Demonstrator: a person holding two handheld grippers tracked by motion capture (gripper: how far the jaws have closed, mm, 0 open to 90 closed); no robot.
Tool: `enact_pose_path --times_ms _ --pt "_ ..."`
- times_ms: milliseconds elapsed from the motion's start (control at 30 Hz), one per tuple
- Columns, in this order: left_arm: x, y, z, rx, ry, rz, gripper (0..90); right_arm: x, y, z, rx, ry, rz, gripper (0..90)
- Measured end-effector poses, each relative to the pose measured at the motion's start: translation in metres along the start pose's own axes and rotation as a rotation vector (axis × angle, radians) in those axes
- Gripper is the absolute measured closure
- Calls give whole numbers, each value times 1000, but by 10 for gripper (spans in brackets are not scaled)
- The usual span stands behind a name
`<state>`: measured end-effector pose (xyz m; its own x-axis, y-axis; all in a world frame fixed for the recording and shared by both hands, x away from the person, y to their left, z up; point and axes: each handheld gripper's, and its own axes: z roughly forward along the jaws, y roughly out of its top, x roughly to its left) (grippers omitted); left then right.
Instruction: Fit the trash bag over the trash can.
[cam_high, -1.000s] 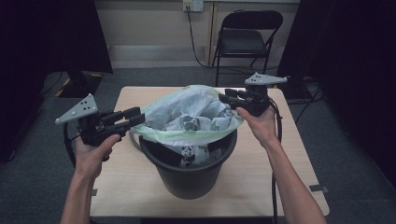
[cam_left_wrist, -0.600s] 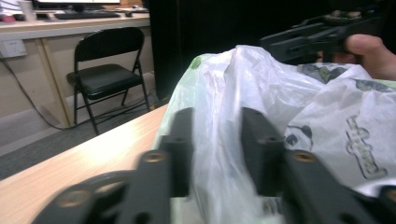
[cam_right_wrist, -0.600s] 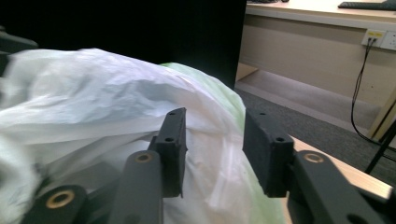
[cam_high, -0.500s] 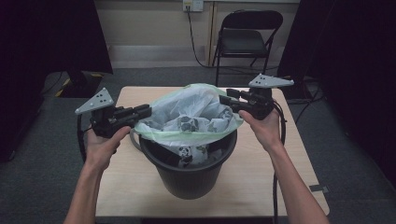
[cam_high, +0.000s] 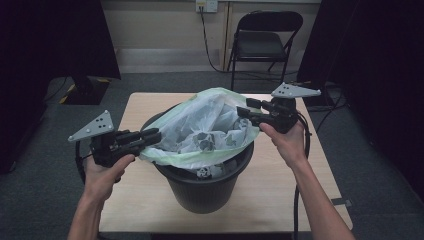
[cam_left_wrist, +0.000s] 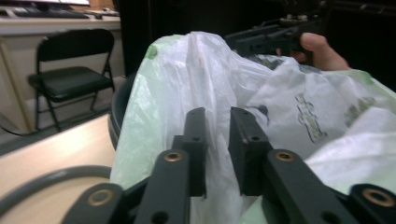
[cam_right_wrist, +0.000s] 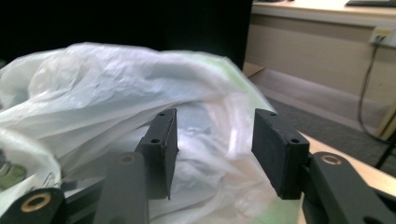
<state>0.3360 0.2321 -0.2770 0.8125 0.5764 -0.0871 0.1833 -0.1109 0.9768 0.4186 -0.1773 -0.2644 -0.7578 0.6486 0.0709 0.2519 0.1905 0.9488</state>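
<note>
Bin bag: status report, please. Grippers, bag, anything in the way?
Left gripper pinching the bag at its left edge. Right gripper open at the right edge. Bag bunched over the bin, not seated on the rim. Nothing in the way.

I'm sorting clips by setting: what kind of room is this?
Probably an office or lab room, not a home: a folding chair against a bare wall with a socket, grey carpet, and one small table bearing a bin.
</note>
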Motion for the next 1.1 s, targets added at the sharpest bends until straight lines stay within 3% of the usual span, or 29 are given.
enact_pose_path --times_ms 100,167,233,400,533,667,767,867,1000,1100 --pt "8 8 12 -19 -10 -7 627 1 -2 3 2 13 4 506" --pt "13 12 22 26 20 16 581 1 -3 5 6 11 2 505" --pt "17 11 28 60 38 6 635 0 -2 6 5 13 7 504" --pt "22 3 18 45 47 -25 886 0 1 0 -13 7 0 498" --pt "17 -6 3 26 40 -41 899 -2 0 -5 -12 -4 4 490" --pt "6 -9 -7 12 30 -24 899 0 -2 -9 -16 -2 6 474" --pt "2 -10 -6 13 16 -24 899 4 -6 -12 -28 32 24 461" --pt "1 -12 -2 4 23 -31 898 6 -10 -7 5 49 33 453" --pt "2 -12 1 5 16 -34 897 5 -15 2 44 67 24 636" --pt "1 -12 -1 16 13 -29 897 -1 -13 3 30 68 28 772"
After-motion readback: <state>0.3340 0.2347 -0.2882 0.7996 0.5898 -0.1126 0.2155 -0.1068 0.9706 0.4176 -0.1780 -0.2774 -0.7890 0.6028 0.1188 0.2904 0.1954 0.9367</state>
